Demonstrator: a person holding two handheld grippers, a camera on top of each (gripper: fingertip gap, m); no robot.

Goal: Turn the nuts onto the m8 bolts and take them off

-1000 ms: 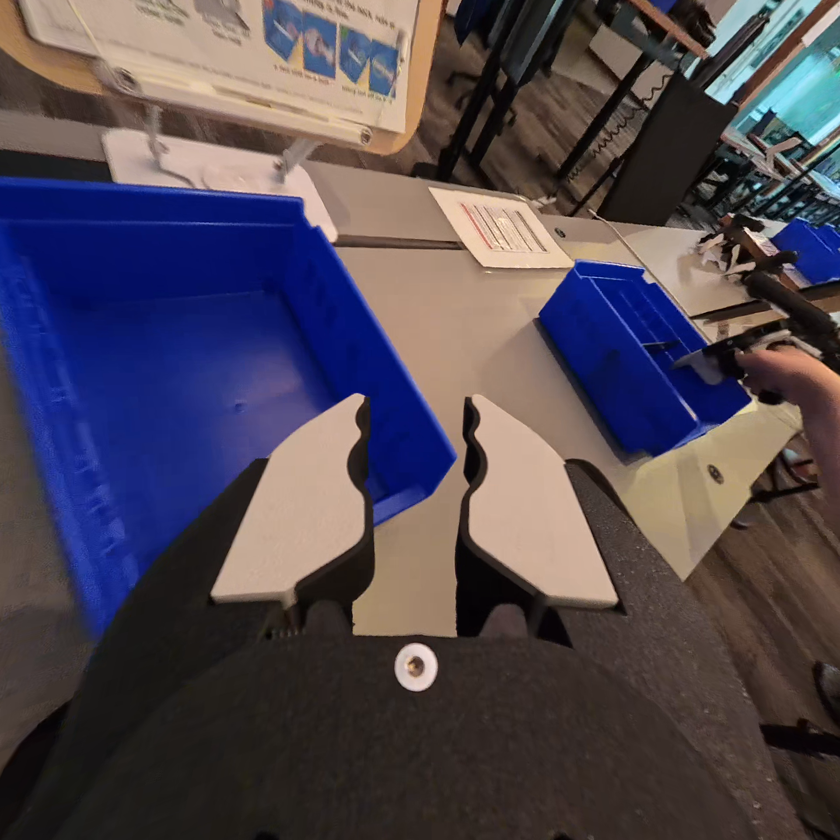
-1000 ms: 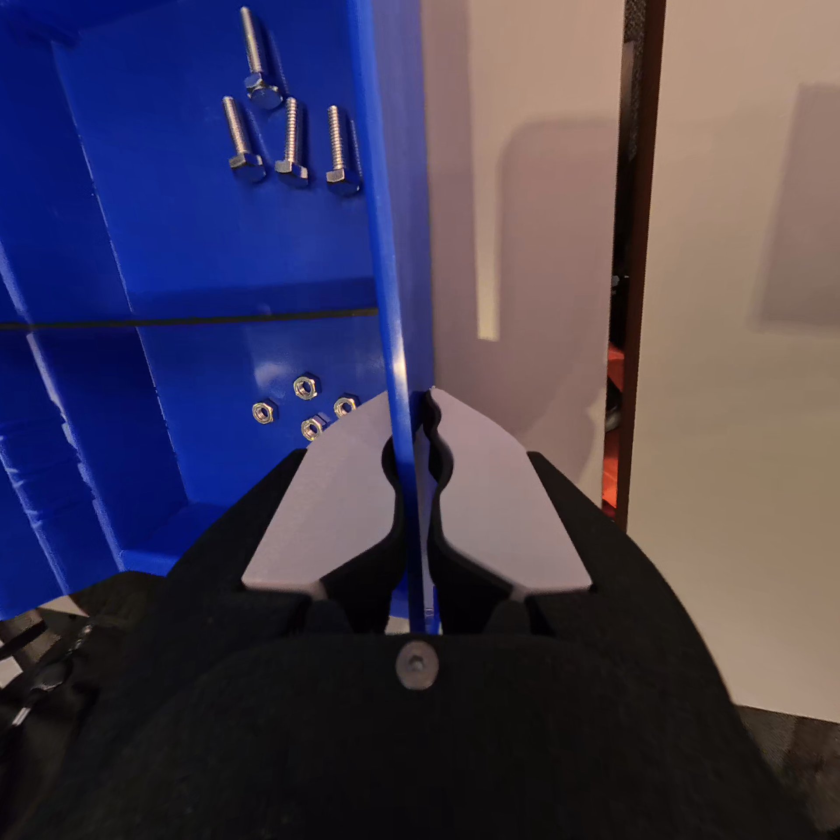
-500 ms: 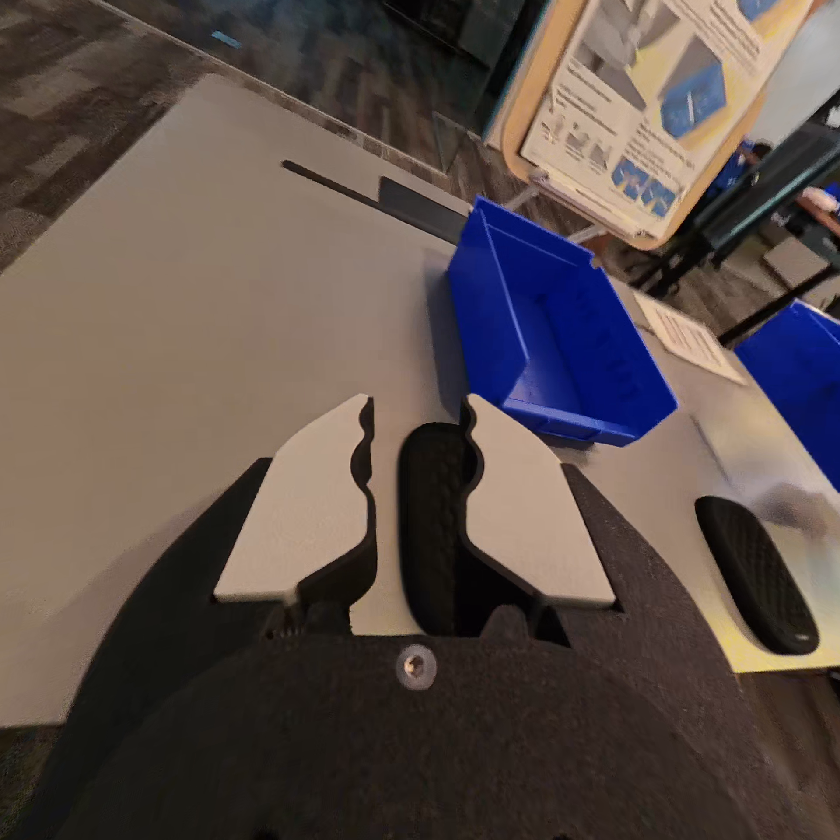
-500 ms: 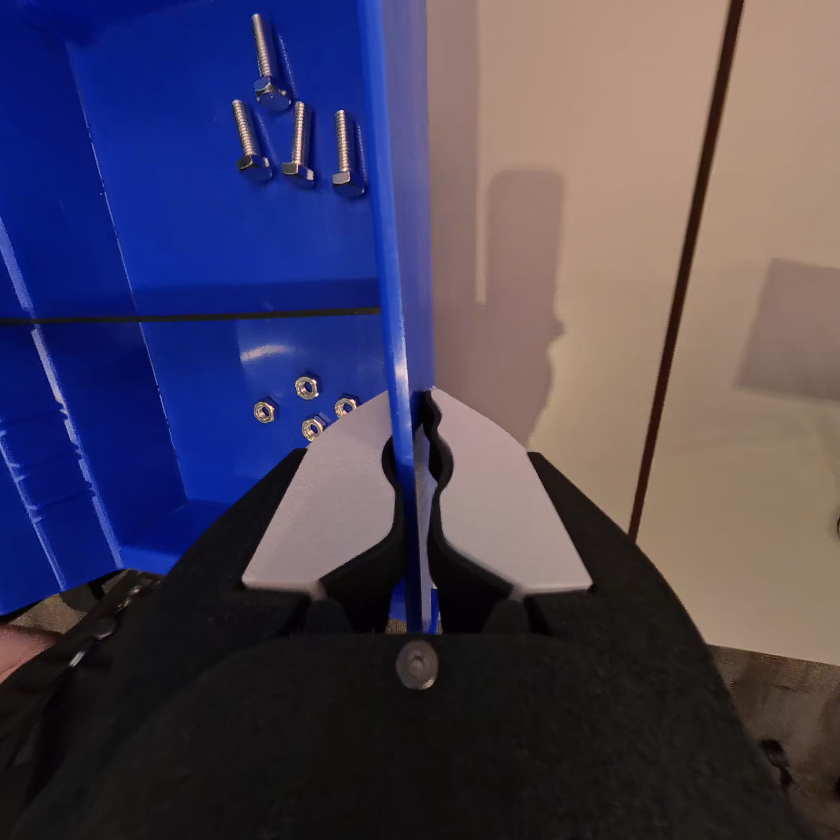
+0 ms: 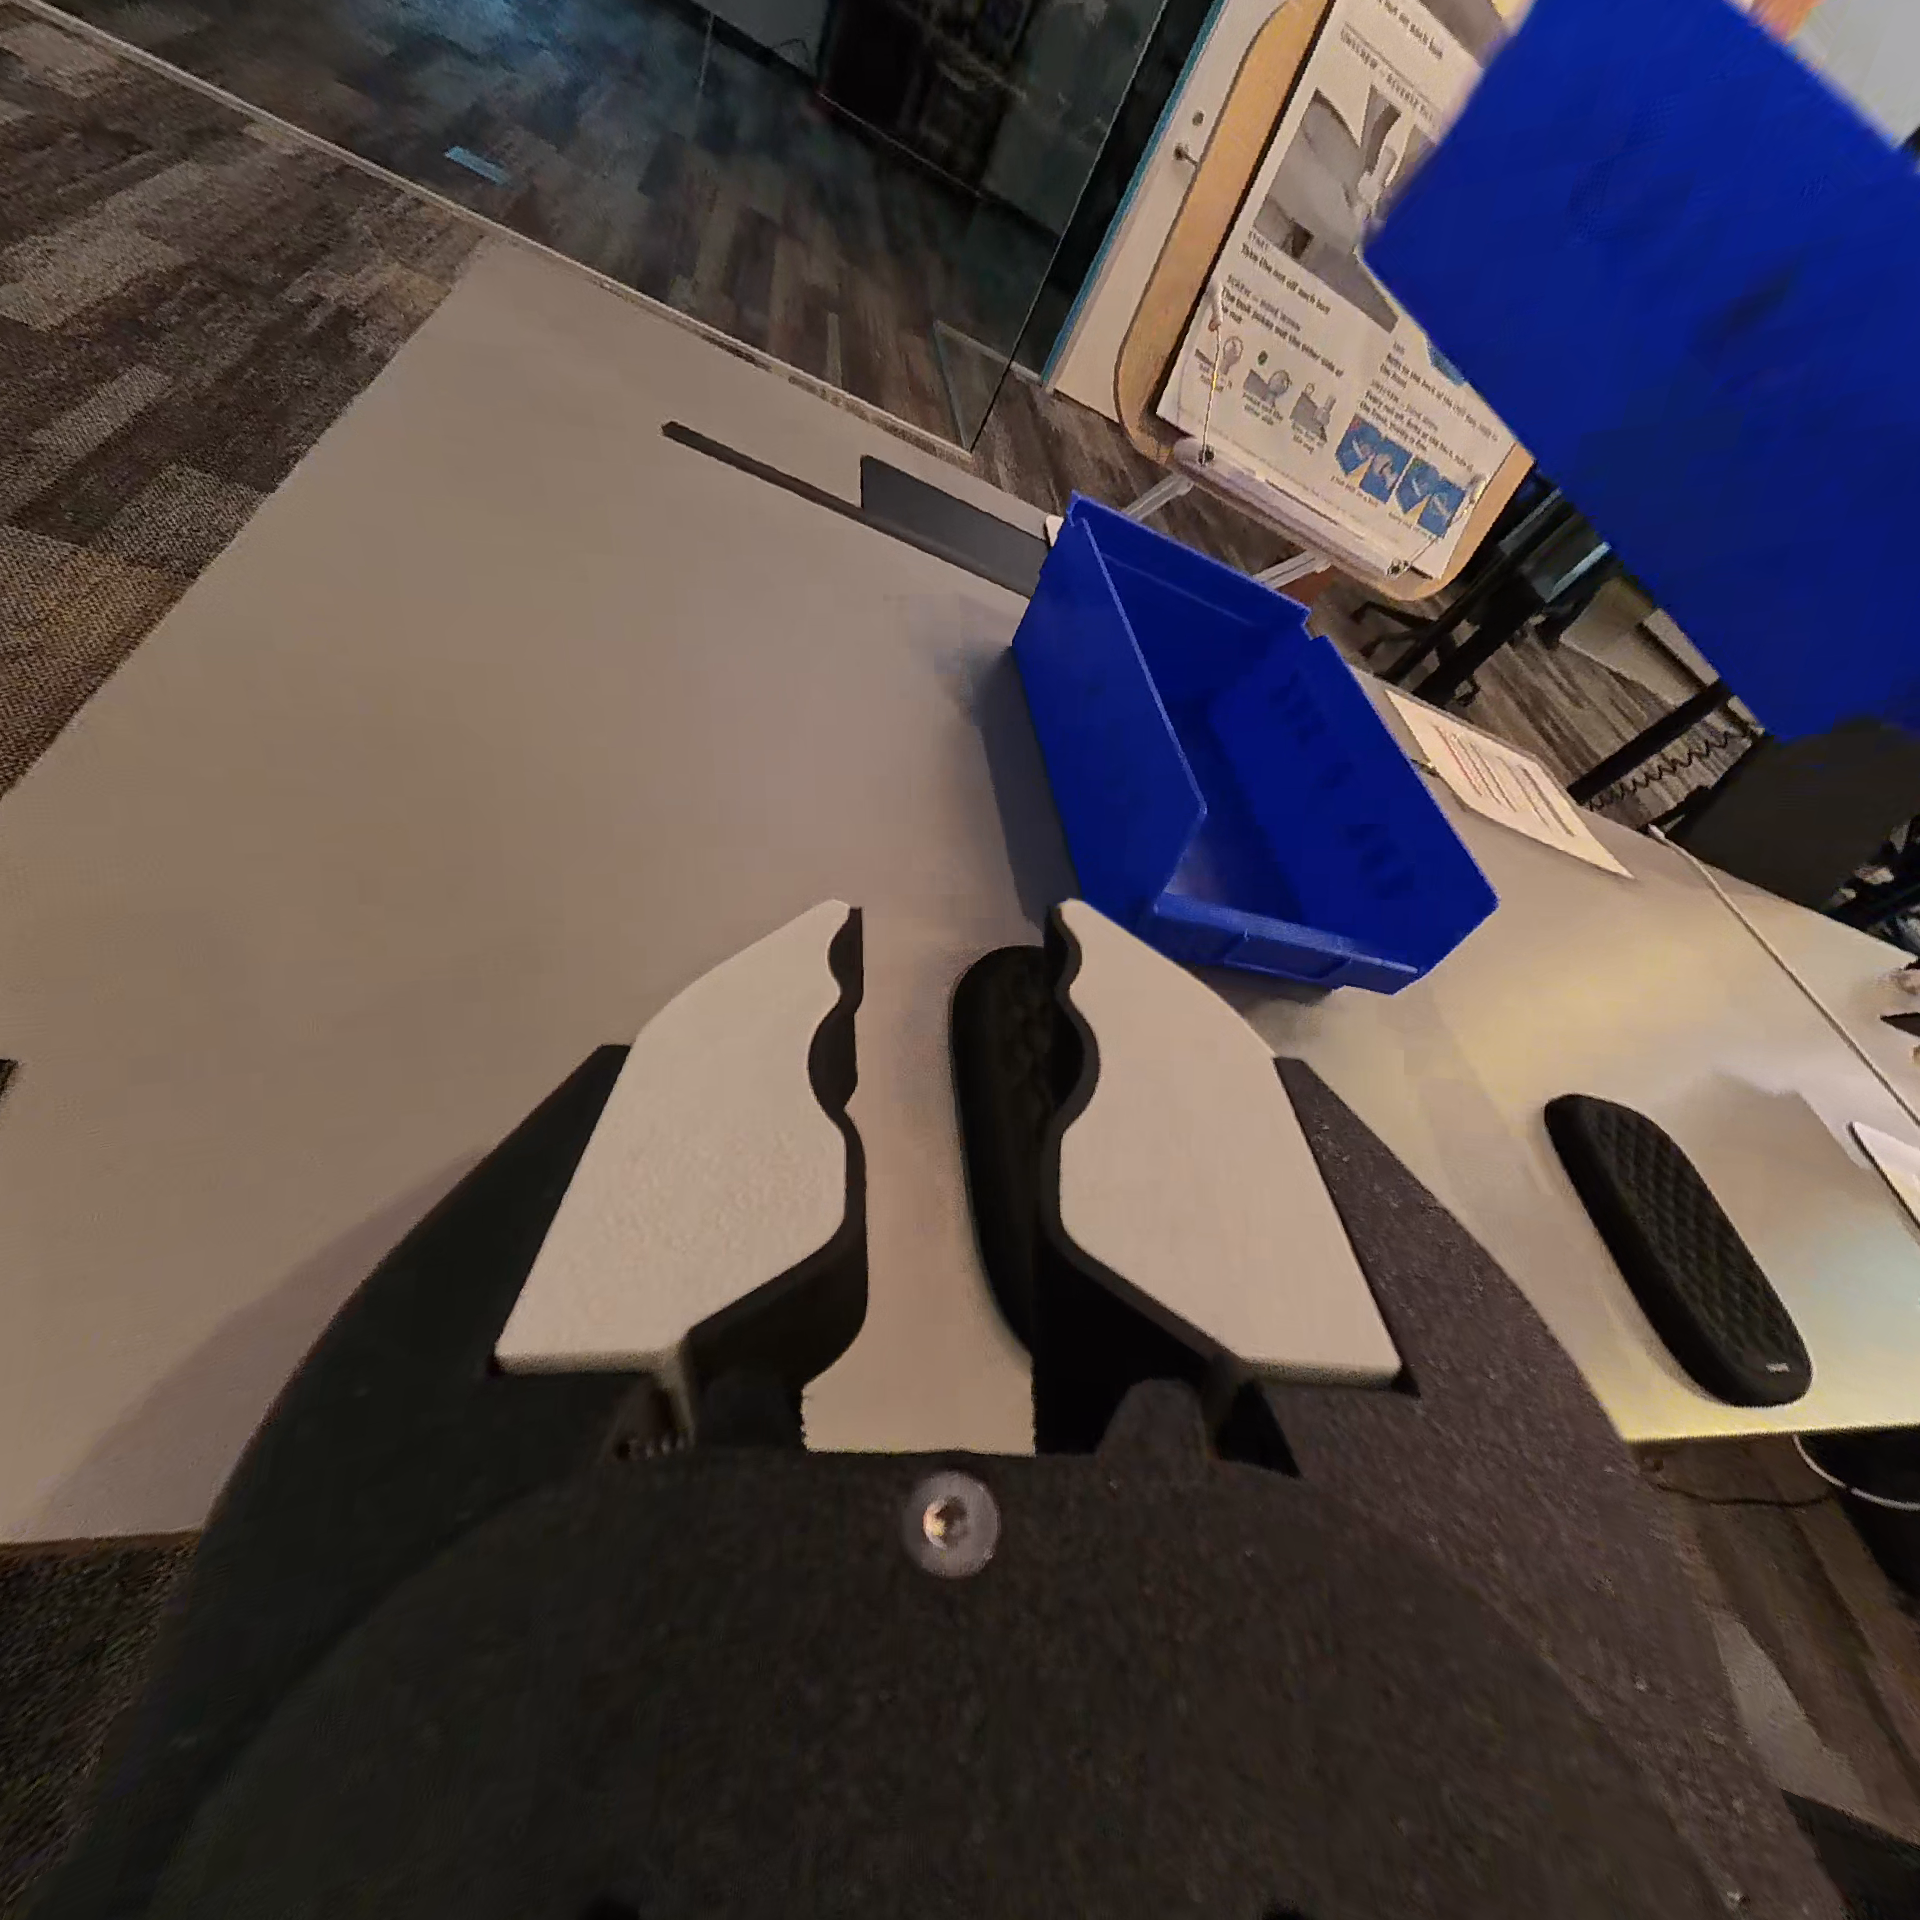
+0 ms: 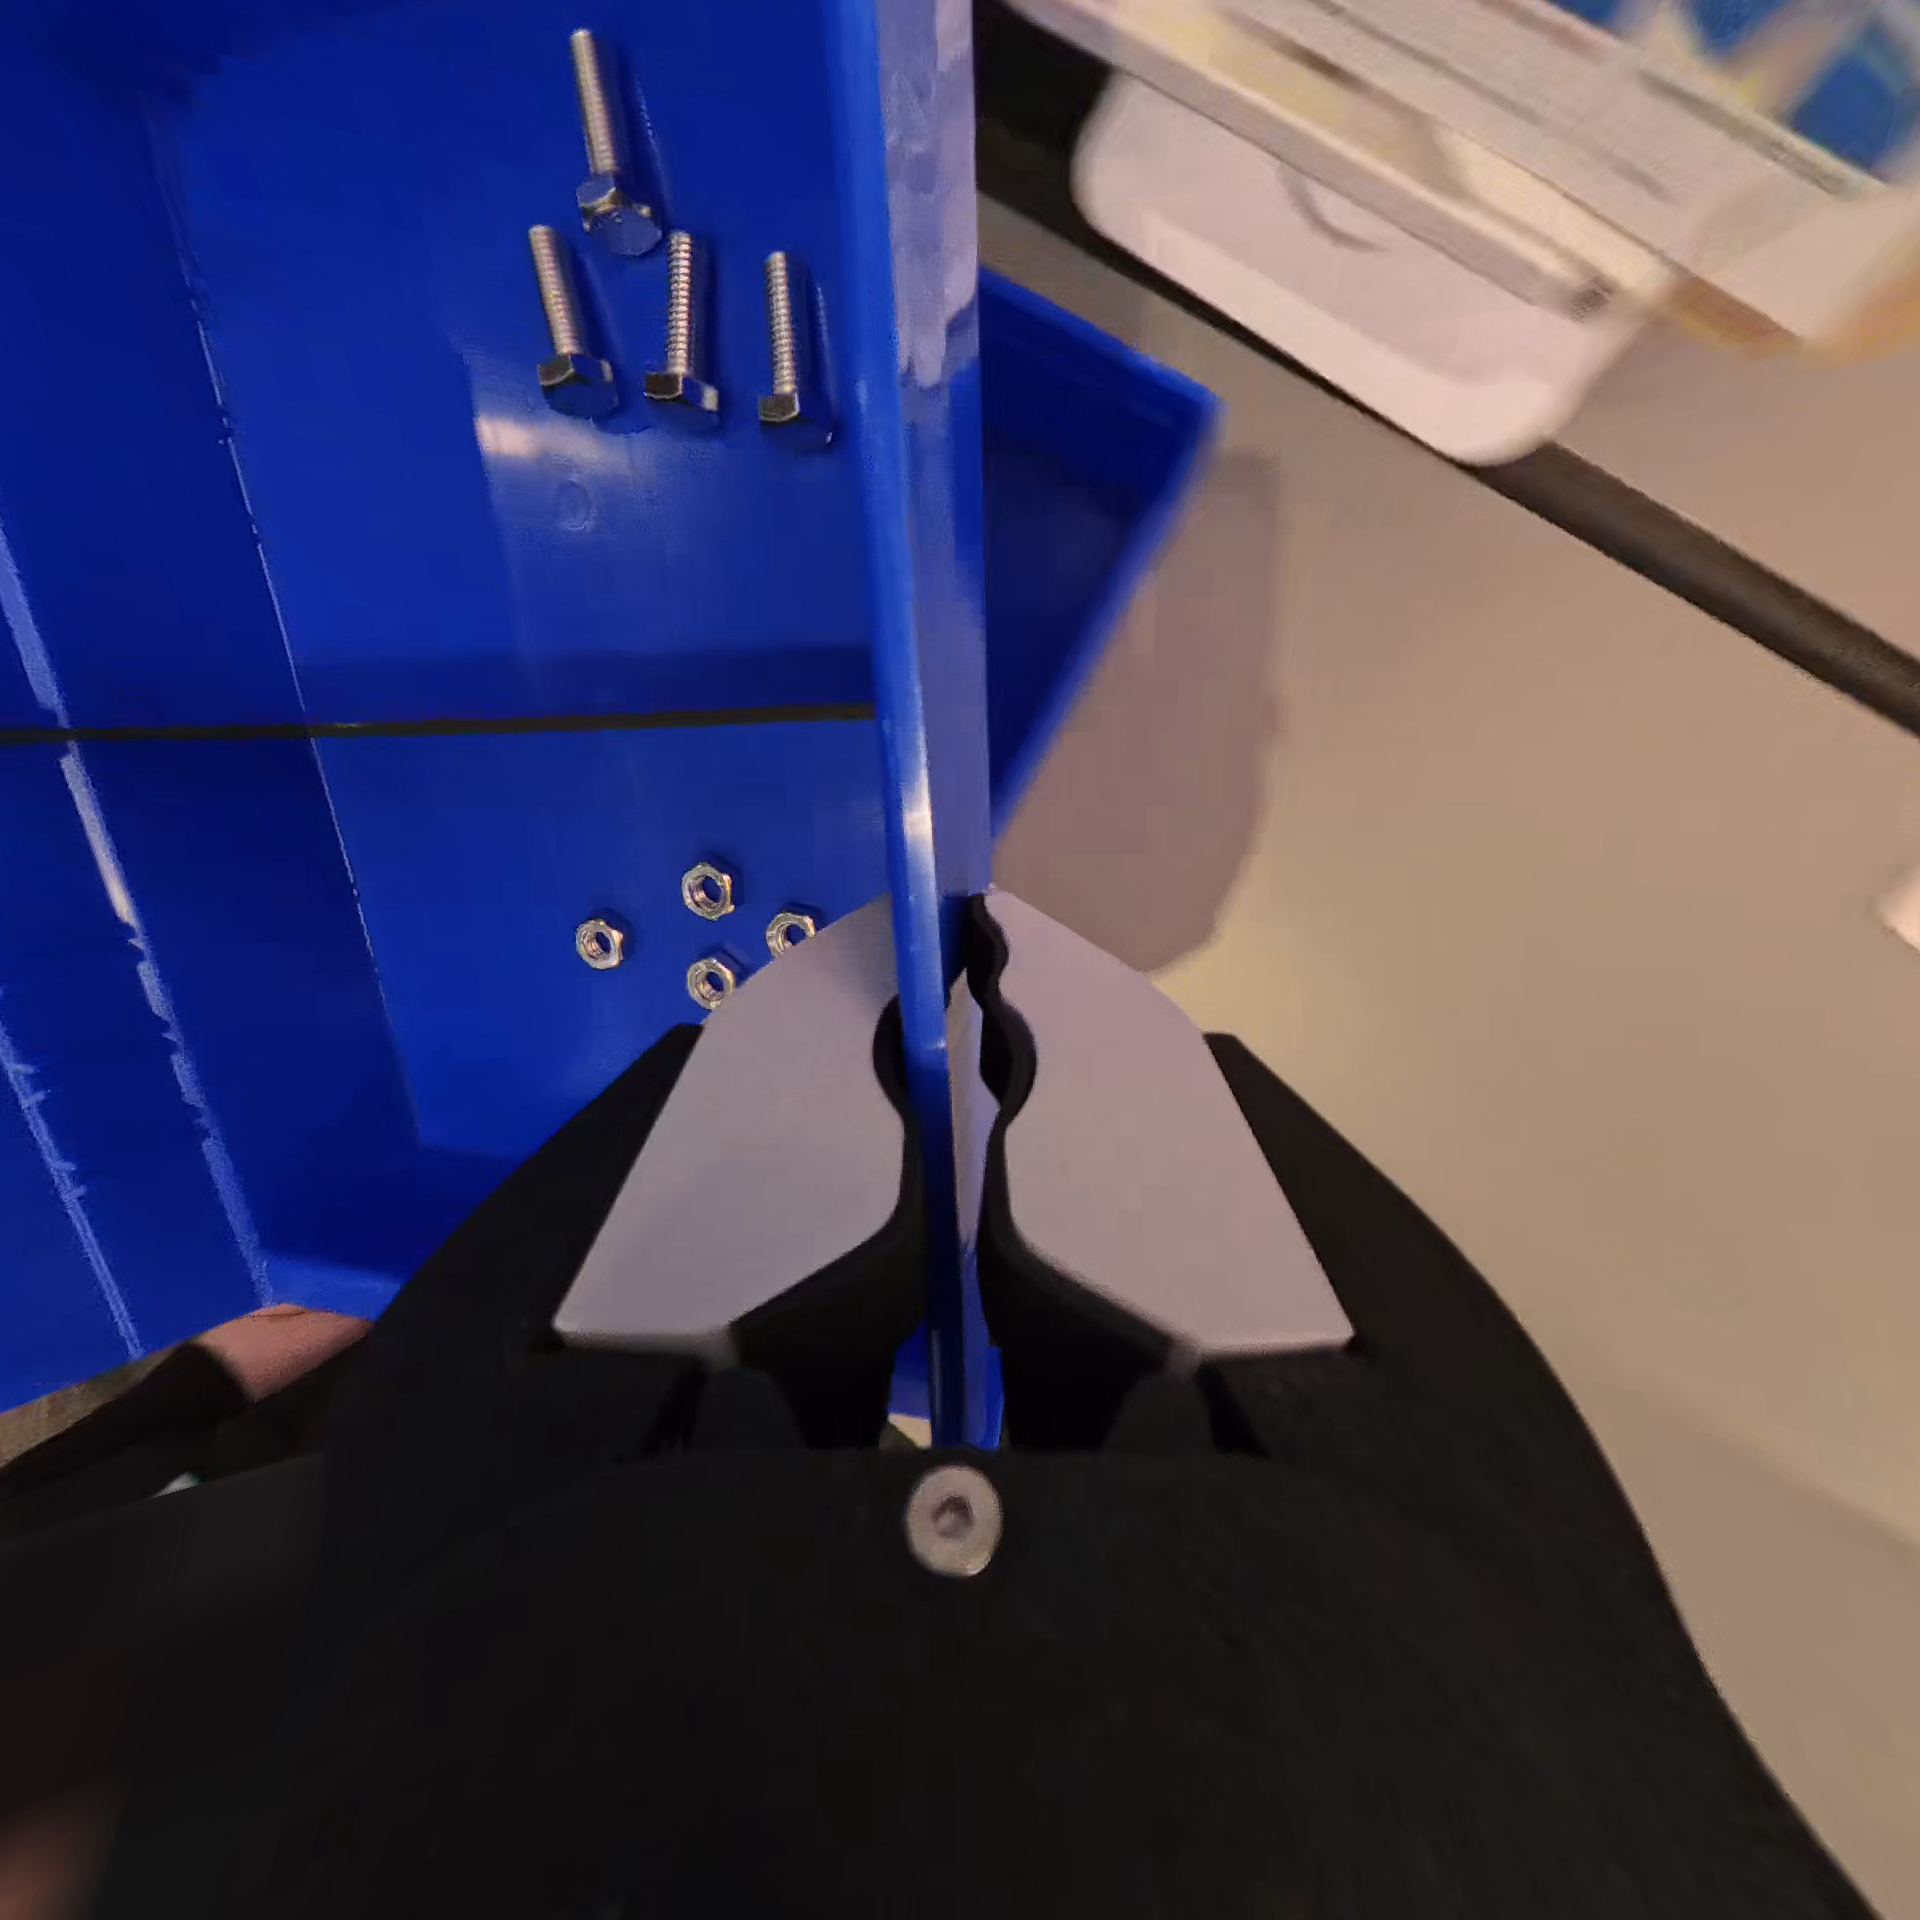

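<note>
My right gripper (image 6: 951,925) is shut on the side wall of a divided blue bin (image 6: 914,582) and holds it in the air. Several silver bolts (image 6: 675,322) lie in its far compartment. Several nuts (image 6: 707,935) lie in its near compartment, just left of my fingers. The same bin shows blurred at the upper right of the left wrist view (image 5: 1683,343). My left gripper (image 5: 951,925) is open and empty, low over the grey table (image 5: 468,727), above a black oval pad (image 5: 1008,1101).
An empty blue bin (image 5: 1247,769) sits on the table ahead of my left gripper; its corner also shows in the right wrist view (image 6: 1091,540). A second black pad (image 5: 1673,1247) lies right. An instruction board (image 5: 1330,343) stands behind. A paper sheet (image 5: 1507,790) lies far right.
My right gripper has carried the divided bin over the table towards the empty bin. My left gripper swung left away from the empty bin and now rests over the black pad.
</note>
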